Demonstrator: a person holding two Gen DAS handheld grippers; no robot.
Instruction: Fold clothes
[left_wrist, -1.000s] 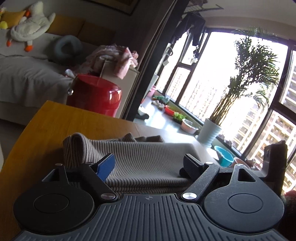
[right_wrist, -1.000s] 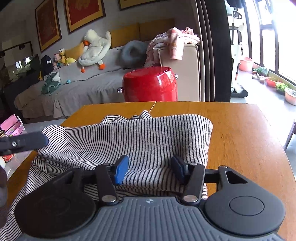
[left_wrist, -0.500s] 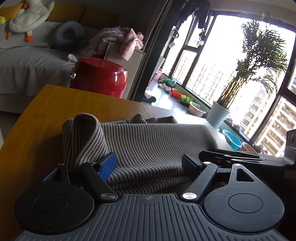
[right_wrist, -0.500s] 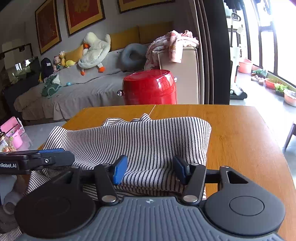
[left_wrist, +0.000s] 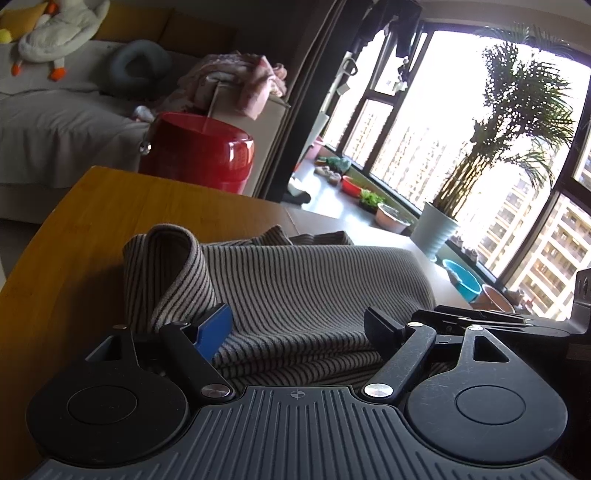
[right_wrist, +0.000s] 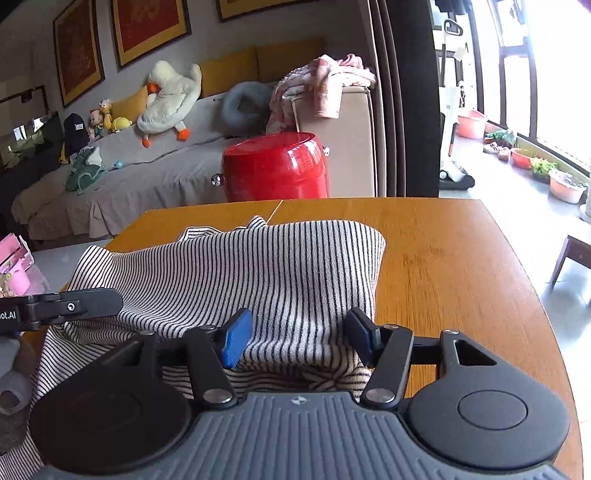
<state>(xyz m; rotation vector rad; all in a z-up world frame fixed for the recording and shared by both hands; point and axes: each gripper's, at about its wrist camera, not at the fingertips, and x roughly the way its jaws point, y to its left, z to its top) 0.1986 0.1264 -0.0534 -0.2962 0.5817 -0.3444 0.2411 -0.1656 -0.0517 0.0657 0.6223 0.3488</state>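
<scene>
Fingers of the left tool (left_wrist: 297, 326) stand spread apart, with the black-and-white striped knit garment (left_wrist: 295, 280) bunched between them but not pinched; one blue pad (left_wrist: 214, 330) sits against a raised loop of the fabric. The right tool (right_wrist: 297, 338) is likewise released, its blue pad (right_wrist: 234, 341) and dark pad on either side of a hump of the same cloth, low over it. Each tool shows at the edge of the other's view, both close to the near hem.

The garment lies partly folded on the round-cornered wooden surface (right_wrist: 461, 258), doubled over with a smooth folded edge on the right and looser, rumpled edges toward the left, where cloth hangs past the rim. To the right of the fold the surface is bare wood up to its curved rim, and a bare strip runs along the far side too.

Beyond the far edge stands a glossy red drum-shaped stool (right_wrist: 275, 168), then a grey-covered sofa (right_wrist: 129, 184) carrying a white plush duck (right_wrist: 170, 99). Tall windows and a potted palm (left_wrist: 491, 147) lie off to the right.
</scene>
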